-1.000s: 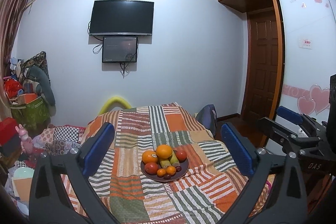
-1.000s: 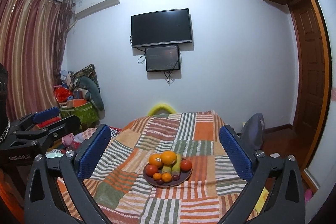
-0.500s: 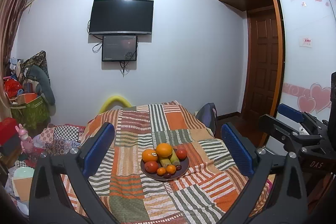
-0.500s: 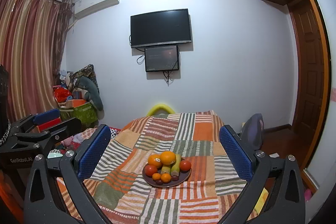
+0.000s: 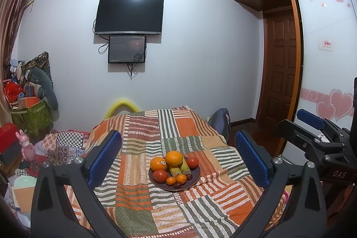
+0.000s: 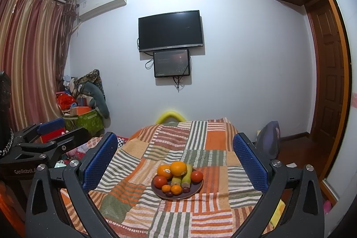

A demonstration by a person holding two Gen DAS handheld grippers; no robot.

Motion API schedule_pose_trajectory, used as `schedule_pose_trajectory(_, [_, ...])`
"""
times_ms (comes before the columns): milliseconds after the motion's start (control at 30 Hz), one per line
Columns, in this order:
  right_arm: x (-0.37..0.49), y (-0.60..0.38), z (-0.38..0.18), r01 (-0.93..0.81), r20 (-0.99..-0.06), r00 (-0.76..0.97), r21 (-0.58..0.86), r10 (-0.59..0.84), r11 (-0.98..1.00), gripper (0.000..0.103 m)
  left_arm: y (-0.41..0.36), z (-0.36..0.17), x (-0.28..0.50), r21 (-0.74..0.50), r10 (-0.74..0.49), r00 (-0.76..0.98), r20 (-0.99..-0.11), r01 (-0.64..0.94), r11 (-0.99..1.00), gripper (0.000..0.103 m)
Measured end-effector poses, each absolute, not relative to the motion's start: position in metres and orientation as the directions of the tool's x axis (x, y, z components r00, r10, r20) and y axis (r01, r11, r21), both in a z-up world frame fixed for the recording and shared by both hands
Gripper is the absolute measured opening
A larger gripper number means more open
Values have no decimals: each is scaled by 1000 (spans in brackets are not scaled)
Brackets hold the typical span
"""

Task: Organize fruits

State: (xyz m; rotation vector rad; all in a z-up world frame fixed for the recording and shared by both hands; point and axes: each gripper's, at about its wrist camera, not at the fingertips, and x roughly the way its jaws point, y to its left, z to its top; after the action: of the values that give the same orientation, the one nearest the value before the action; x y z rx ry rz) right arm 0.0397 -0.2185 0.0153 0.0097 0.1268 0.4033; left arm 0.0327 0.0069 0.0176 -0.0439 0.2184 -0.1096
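A dark round plate [image 5: 194, 179] [image 6: 193, 191] rests on a striped patchwork cloth. It holds two large oranges [image 5: 174, 157] [image 6: 178, 167], red tomatoes [image 5: 160, 176] [image 6: 196, 176], two green-yellow pieces [image 5: 184, 166] [image 6: 186, 175], small tangerines [image 5: 181, 178] [image 6: 176, 189] and dark small fruits. My left gripper [image 5: 177, 156] is open, held well back from the plate, nothing between its fingers. My right gripper [image 6: 175, 158] is open too, likewise back from the plate. Each gripper shows at the edge of the other's view: the right gripper [image 5: 316, 126], the left gripper [image 6: 53, 131].
The cloth-covered table [image 5: 156, 126] stands before a white wall with a TV [image 5: 129, 15] and a smaller screen. Clutter and a green box [image 5: 29, 113] fill the left corner by the curtain [image 6: 29, 55]. A bag [image 5: 219, 122] and a wooden door [image 5: 281, 68] are at the right.
Both views have shifted only slightly; the plate sits a touch higher in each frame. Both grippers stay open and the fruit has not moved.
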Motion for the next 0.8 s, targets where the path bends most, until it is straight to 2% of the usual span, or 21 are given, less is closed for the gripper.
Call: schedule_pose_trajectory(800, [37, -217, 18, -391, -118, 912, 32, 392, 920, 103, 7, 16, 33, -57, -115, 970, -216, 105, 993, 103])
